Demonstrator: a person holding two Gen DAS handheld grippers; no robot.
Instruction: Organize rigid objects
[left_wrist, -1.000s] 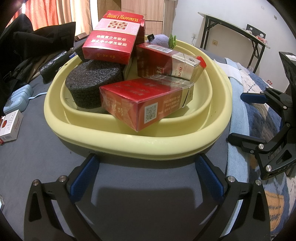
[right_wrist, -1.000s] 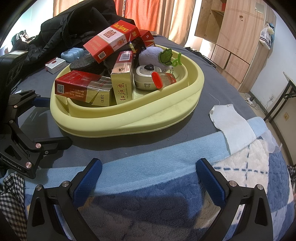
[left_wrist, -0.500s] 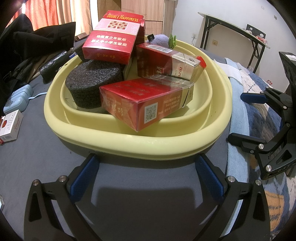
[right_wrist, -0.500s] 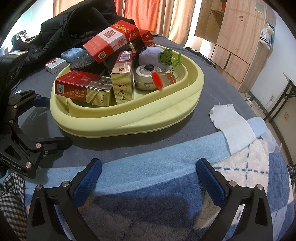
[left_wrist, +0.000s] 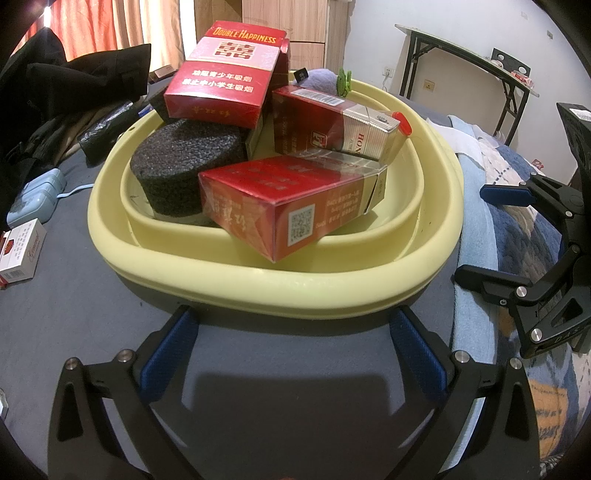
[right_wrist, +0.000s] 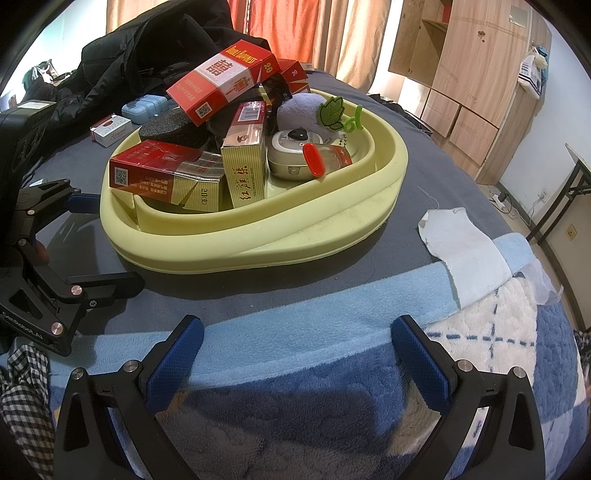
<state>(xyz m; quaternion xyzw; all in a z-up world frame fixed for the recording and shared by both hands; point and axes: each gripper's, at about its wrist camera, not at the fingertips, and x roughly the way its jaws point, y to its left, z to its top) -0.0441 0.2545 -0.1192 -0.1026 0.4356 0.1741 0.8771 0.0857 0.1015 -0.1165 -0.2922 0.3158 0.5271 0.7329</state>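
Left tongs and right tongs both stand wide and empty at lower frame. The yellow basin, piled with cigarette boxes, sits centre frame on the bed.

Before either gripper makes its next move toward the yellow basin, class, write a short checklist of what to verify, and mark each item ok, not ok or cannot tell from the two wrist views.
1. Left gripper open and empty: ok.
2. Right gripper open and empty: ok.
3. Path from each gripper to the yellow basin unobstructed: ok.
4. Stack stable: not ok; the Double Happiness box sits tilted on top, and the front red box overhangs the inner rim.
5. All rigid items inside: not ok; a white pack and a blue case lie outside.
6. Basin has spare room: cannot tell.
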